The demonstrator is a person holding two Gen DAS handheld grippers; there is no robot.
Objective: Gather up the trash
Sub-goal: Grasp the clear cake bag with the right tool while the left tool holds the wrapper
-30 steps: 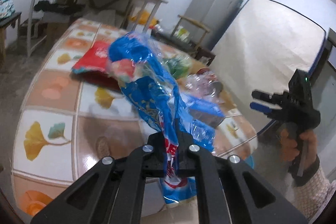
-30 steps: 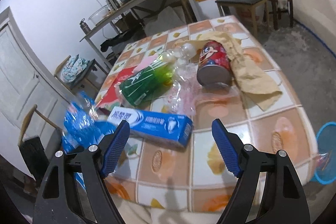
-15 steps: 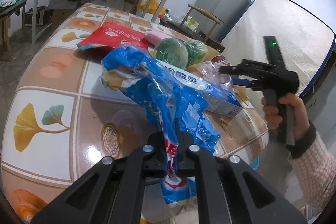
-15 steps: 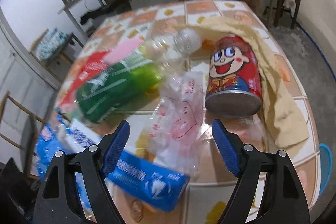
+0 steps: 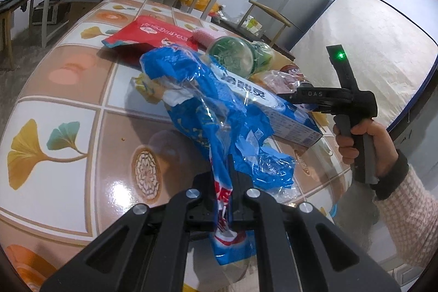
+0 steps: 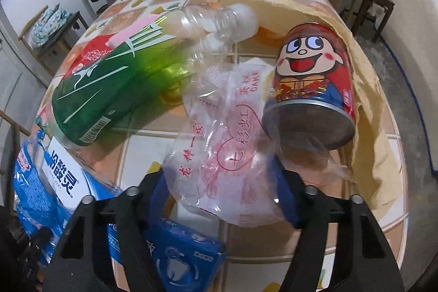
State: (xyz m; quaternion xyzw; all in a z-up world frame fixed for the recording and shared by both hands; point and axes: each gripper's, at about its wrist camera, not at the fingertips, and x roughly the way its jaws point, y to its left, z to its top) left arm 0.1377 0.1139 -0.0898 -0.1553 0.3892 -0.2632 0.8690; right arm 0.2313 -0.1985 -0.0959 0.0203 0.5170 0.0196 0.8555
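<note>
While the left claw (image 5: 229, 184) stands clamped on the blue wrapper (image 5: 216, 111), the wrapper rises from the jaws toward 12 o'clock in the left wrist view and drapes over the near end of the toothpaste box (image 5: 276, 114). The box lies flat on the tiled tabletop (image 5: 68, 89), running from centre toward 4 o'clock. Beyond it, toward 12 o'clock, lie the red packet (image 5: 153, 32) and the green bottle (image 5: 232, 59), the bottle on its side with its base facing the camera. At 3 o'clock a hand (image 5: 364, 138) grips the right tool, which points toward 9 o'clock over the far end of the box. In the right wrist view, the right claw (image 6: 221, 199) is closing, and the clear bag (image 6: 232, 149) with red print lies between its blue pads (image 6: 157, 190); whether the pads already press on it cannot be told. The bag rests on the tabletop, its upper part touching the bottle (image 6: 115, 89) at 10 o'clock and its right edge against the open mouth of the red can (image 6: 312, 89) at 2 o'clock. The can lies on its side on brown paper (image 6: 369, 111). The box (image 6: 164, 259) sits at 7 o'clock under the left finger, with the wrapper (image 6: 32, 193) at 8 o'clock beside it.
</note>
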